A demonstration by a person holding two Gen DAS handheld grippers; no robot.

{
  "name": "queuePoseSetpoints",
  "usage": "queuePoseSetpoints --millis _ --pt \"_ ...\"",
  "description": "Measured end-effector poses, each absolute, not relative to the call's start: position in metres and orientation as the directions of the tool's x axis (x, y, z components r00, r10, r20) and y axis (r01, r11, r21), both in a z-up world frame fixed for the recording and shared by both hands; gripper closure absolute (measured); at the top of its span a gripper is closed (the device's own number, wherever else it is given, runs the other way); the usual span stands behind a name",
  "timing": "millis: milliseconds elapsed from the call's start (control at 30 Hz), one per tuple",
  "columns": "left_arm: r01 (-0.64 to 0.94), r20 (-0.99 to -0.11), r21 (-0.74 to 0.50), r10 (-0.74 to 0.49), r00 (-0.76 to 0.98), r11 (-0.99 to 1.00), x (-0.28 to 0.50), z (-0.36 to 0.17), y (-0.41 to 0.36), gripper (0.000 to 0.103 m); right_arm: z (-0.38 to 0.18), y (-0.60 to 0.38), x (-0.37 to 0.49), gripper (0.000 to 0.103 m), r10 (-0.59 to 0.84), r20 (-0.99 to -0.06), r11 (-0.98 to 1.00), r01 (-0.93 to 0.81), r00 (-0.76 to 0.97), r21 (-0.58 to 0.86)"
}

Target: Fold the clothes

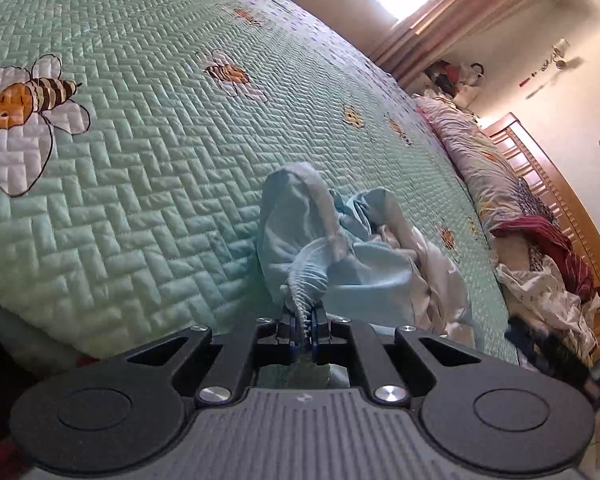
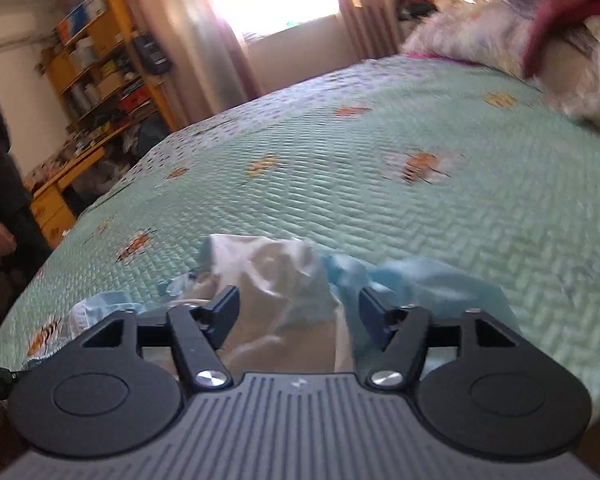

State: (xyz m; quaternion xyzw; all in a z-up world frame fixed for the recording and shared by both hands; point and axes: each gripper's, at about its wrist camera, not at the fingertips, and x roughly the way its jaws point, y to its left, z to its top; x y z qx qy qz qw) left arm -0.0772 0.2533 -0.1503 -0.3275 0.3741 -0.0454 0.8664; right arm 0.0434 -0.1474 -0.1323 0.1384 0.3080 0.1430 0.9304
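Firmly in left claw (image 1: 306, 326): blue garment (image 1: 332, 248).

Both the left gripper (image 1: 305, 330) and the right gripper (image 2: 298, 310) have matte black linkage arms with triangular cut-outs, round black hubs, silver screws (image 1: 214, 393), dark blue pads (image 2: 370, 314) and a ribbed grey body bearing a small pale mark.

Both wrist cams low, close over quilt (image 1: 140, 152) (image 2: 420, 208), shared: blue garment (image 1: 320, 248) (image 2: 420, 280).
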Motion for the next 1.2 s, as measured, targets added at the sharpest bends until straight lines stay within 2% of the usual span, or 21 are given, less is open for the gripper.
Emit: queuePoseSetpoints --millis 33,200,300,367,400,433,467,500,600,700,800,867,933,1000,1067,1100,1200 --pt "-0.142 -0.602 -0.608 -0.337 0.724 0.781 -0.077 -0.146 0.252 0.096 -0.133 -0.14 0.05 0.025 0.358 -0.543 0.924 -0.205 0.76 0.322" --pt "-0.064 -0.551 -0.625 -0.382 0.742 0.778 -0.079 -0.133 0.246 0.095 -0.156 -0.089 0.091 0.025 0.29 -0.638 0.952 -0.284 0.713 0.115" --pt "-0.069 -0.559 -0.632 -0.392 0.731 0.772 -0.08 -0.137 0.246 0.095 -0.177 -0.073 0.112 0.025 0.26 -0.68 0.96 -0.262 0.686 0.102" --pt "-0.076 -0.563 -0.638 -0.397 0.725 0.766 -0.082 -0.142 0.248 0.095 -0.192 -0.069 0.124 0.029 0.252 -0.718 0.965 -0.228 0.649 0.132" --pt "-0.078 -0.563 -0.642 -0.4 0.724 0.763 -0.082 -0.143 0.248 0.094 -0.197 -0.069 0.126 0.048 0.258 -0.726 0.964 -0.217 0.637 0.152" --pt "-0.079 -0.562 -0.645 -0.402 0.723 0.76 -0.083 -0.144 0.249 0.094 -0.197 -0.067 0.126 0.08 0.277 -0.719 0.96 -0.221 0.637 0.174" --pt "-0.077 -0.56 -0.647 -0.404 0.723 0.759 -0.083 -0.144 0.249 0.094 -0.193 -0.069 0.125 0.093 0.3 -0.707 0.953 -0.221 0.64 0.205" --pt "-0.074 -0.557 -0.649 -0.407 0.724 0.757 -0.082 -0.144 0.251 0.094 -0.185 -0.071 0.127 0.093 0.317 -0.697 0.948 -0.205 0.643 0.242" --pt "-0.072 -0.546 -0.659 -0.409 0.731 0.749 -0.078 -0.141 0.256 0.094 -0.138 -0.088 0.137 0.095 0.439 -0.582 0.874 -0.176 0.684 0.452" --pt "-0.074 -0.516 -0.646 -0.363 0.776 0.759 -0.07 -0.118 0.27 0.095 -0.051 -0.1 0.15 0.097 0.541 -0.377 0.768 -0.259 0.752 0.585" --pt "-0.04 -0.413 -0.635 -0.295 0.862 0.771 -0.072 -0.071 0.289 0.095 0.047 -0.105 0.151 0.098 0.595 -0.133 0.658 -0.386 0.793 0.646" --pt "0.002 -0.308 -0.628 -0.251 0.918 0.778 -0.08 -0.031 0.303 0.095 0.109 -0.111 0.145 0.098 0.608 0.043 0.573 -0.476 0.793 0.668" --pt "0.037 -0.216 -0.61 -0.212 0.953 0.792 -0.093 0.002 0.311 0.095 0.159 -0.114 0.132 0.098 0.606 0.198 0.522 -0.573 0.771 0.632" --pt "0.061 -0.161 -0.601 -0.195 0.967 0.797 -0.105 0.022 0.317 0.091 0.188 -0.115 0.114 0.098 0.614 0.298 0.492 -0.65 0.731 0.579" --pt "0.053 -0.17 -0.587 -0.187 0.968 0.808 -0.113 0.024 0.317 0.087 0.196 -0.116 0.101 0.098 0.623 0.305 0.522 -0.673 0.72 0.523" --pt "0.041 -0.194 -0.584 -0.188 0.963 0.81 -0.114 0.018 0.316 0.083 0.191 -0.116 0.097 0.098 0.627 0.28 0.541 -0.665 0.727 0.515" --pt "-0.001 -0.289 -0.622 -0.228 0.93 0.783 -0.105 -0.019 0.311 0.083 0.163 -0.111 0.099 0.098 0.673 0.158 0.558 -0.637 0.722 0.532"
